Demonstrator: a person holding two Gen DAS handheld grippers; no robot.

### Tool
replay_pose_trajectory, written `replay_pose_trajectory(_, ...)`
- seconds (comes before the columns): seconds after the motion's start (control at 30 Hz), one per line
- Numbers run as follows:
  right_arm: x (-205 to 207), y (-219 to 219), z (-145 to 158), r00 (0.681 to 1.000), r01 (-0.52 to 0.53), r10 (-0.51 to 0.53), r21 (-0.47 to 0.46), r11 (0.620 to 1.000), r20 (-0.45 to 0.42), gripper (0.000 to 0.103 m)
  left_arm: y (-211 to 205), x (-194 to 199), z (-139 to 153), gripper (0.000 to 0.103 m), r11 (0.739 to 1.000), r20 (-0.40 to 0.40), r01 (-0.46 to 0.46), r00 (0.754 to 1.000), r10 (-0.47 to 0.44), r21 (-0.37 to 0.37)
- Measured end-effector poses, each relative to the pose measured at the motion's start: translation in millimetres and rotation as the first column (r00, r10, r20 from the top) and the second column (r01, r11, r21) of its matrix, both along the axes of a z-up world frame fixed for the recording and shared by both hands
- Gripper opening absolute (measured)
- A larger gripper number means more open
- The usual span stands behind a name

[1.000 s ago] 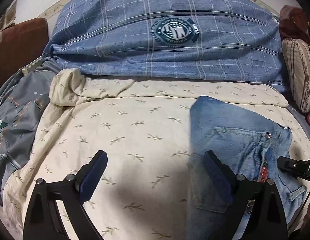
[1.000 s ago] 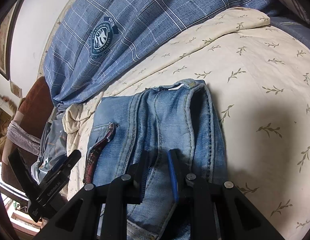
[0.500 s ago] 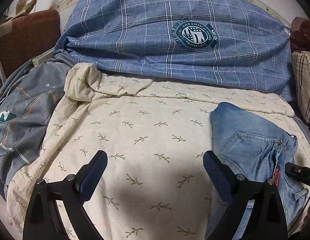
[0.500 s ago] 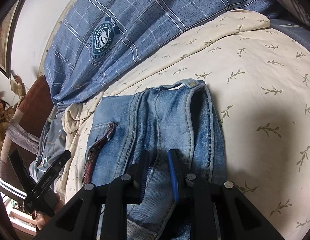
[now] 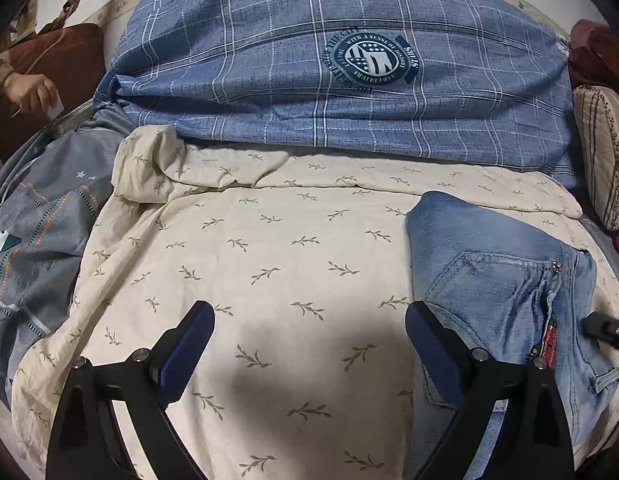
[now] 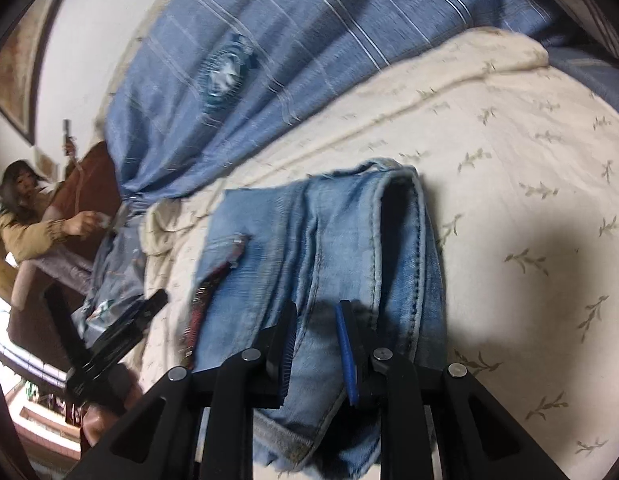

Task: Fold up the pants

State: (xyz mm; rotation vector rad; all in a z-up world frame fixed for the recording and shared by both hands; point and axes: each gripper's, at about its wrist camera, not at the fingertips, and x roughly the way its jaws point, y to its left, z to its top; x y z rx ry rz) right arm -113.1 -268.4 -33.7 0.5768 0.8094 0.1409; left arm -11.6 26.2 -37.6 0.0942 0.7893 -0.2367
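Our right gripper (image 6: 315, 344) is clamped on a fold of the jeans (image 6: 329, 248), denim bunched between the two pads near the six o'clock edge of the right wrist view. From there the folded pants run up toward twelve o'clock, a doubled thick hem at their far end and a dark red strip (image 6: 201, 300) showing at their nine o'clock side. Our left gripper (image 5: 309, 344) hangs with its jaws spread wide and nothing between them, above bare cream bedspread (image 5: 269, 240) with a leaf print. In the left wrist view the jeans (image 5: 501, 280) lie at about three to four o'clock, just beside the right-hand finger (image 5: 429, 340); whether they touch it we cannot tell. Beyond the spread, at twelve o'clock, sits a blue plaid pillow (image 5: 269, 60) with a round badge (image 5: 371, 60). A grey patterned cloth (image 5: 37, 240) lies at nine o'clock, a striped cushion (image 5: 605, 152) at two o'clock.
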Motion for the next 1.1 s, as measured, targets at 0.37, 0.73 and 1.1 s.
replay_pose_trajectory(0.37,-37.2,-62.0,8.8,0.986,0.152,-0.158,0.122,0.981,0.045,0.073,-9.5,10.1,-6.0,0.096,0.974,-0.121,0.139,0.979,-0.162,-0.180)
replay_pose_trajectory(0.73,-32.8,-56.4,2.4,0.994,0.104,-0.108,0.157,0.982,0.017,0.073,-24.8,-3.3,-0.6,0.096,0.969,-0.081,0.194,0.975,-0.207,-0.151)
replay_pose_trajectory(1.1,-22.2,-27.4,10.9,0.994,0.082,-0.089,0.113,0.990,0.062,0.073,-19.7,-13.1,14.9,0.096,0.985,0.013,0.162,0.987,-0.161,-0.066)
